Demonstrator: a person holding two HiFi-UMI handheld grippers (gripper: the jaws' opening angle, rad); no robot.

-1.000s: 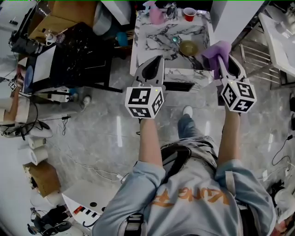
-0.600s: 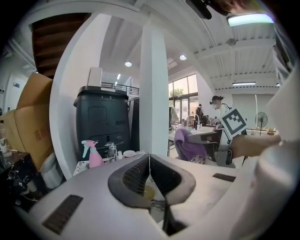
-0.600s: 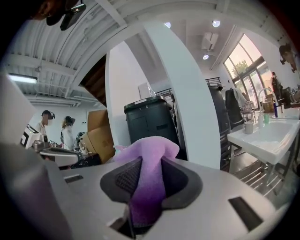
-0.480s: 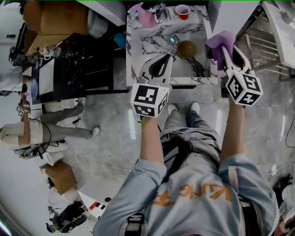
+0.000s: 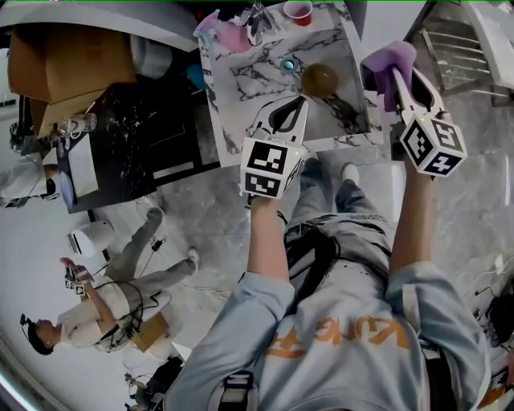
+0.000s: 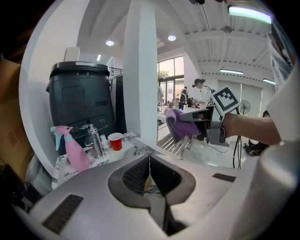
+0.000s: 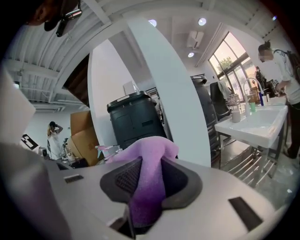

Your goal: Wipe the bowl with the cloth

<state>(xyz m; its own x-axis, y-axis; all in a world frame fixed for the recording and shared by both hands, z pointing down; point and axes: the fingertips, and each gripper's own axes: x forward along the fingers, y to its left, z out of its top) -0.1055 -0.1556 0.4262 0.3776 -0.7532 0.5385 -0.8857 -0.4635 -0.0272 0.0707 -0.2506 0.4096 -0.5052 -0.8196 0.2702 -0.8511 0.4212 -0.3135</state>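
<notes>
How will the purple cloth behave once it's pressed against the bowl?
Probably floppy: the purple cloth bulges and folds over the right gripper's shut jaws rather than holding a shape. Likely light, since one pinch carries it. It should mould to the bowl, which nothing holds, so that may slide.

The head view has flat, even, rather grey light with weak shadows, and the polished floor (image 5: 201,217) carries a pale sheen. Straight lines bow towards the edges.

The left gripper view is a round picture ringed by black. It is lit by ceiling spots (image 6: 109,42) at upper left and a glaring strip light (image 6: 248,13) at upper right. The window (image 6: 166,70) at centre is bright and washed out. The left gripper (image 6: 149,161), close to the lens, is soft.

The right gripper view has the same black ring and a bright window (image 7: 225,61) at upper right. The pillar (image 7: 173,98) bends into an arc, and the cloth (image 7: 147,183) is slightly blurred.
</notes>
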